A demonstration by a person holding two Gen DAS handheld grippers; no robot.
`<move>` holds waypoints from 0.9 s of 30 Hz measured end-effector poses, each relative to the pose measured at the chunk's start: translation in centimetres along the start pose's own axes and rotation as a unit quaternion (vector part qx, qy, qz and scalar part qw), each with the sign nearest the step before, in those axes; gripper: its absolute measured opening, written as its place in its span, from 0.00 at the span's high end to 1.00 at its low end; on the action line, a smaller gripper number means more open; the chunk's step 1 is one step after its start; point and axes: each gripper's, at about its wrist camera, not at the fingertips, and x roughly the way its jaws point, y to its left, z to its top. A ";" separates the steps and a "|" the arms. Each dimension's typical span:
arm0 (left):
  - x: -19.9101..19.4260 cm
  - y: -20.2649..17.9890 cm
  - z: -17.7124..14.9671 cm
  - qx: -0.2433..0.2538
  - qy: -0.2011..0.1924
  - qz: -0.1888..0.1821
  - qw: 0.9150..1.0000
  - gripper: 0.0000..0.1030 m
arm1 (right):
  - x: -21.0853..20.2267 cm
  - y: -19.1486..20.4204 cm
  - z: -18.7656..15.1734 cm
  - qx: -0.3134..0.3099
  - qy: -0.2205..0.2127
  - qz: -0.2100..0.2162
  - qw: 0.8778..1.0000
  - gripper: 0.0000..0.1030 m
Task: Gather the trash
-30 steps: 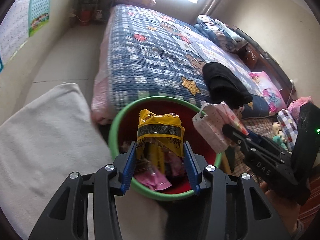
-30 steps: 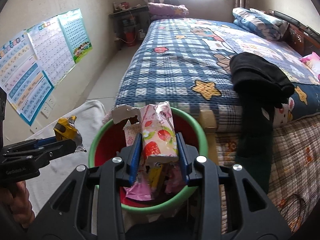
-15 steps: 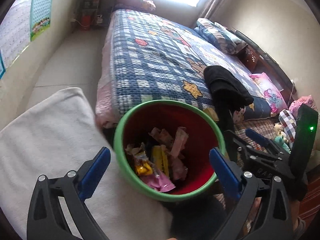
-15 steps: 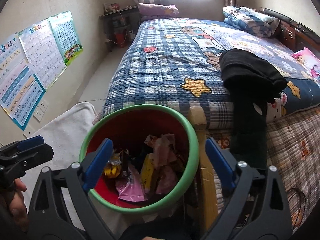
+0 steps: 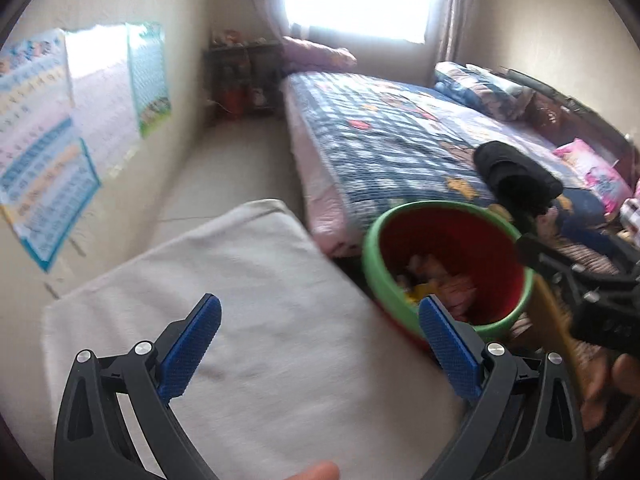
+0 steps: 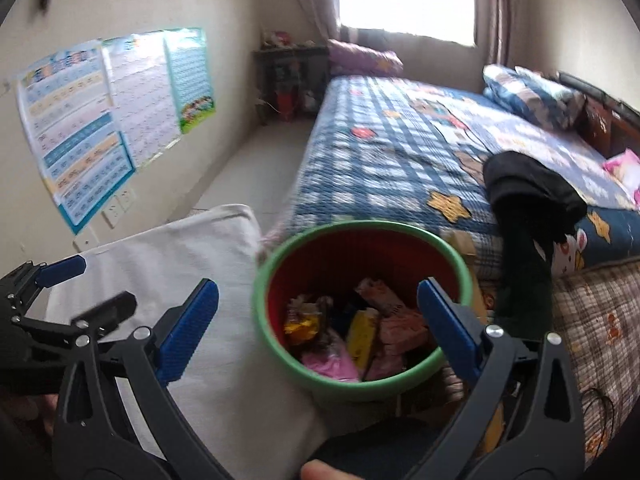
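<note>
Now both grippers gape empty — left gripper wide over the white cushion, right gripper opening above the bin — wrappers lie inside.

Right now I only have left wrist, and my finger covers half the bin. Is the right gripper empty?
Observer: Yes. The right gripper is opening its jaws and nothing is between its pads.
Operator: What's in the bin?
Observer: The green-rimmed red bin holds a yellow packet and a pink wrapper, with more wrappers around them.
</note>
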 end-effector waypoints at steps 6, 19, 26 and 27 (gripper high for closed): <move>-3.5 3.7 -2.2 -0.032 -0.021 0.035 0.999 0.08 | -2.2 4.1 -1.4 -0.026 -0.025 0.010 0.999 0.05; -7.1 8.4 -4.9 -0.090 -0.034 0.061 0.993 0.08 | -3.3 5.3 -2.6 -0.007 -0.032 0.007 0.999 0.05; -7.8 8.1 -4.8 -0.085 -0.046 0.070 0.993 0.08 | -3.9 5.7 -2.9 -0.013 -0.034 0.007 0.999 0.05; -7.8 8.0 -4.8 -0.087 -0.045 0.070 0.993 0.08 | -4.0 5.8 -2.9 -0.014 -0.034 0.006 0.999 0.05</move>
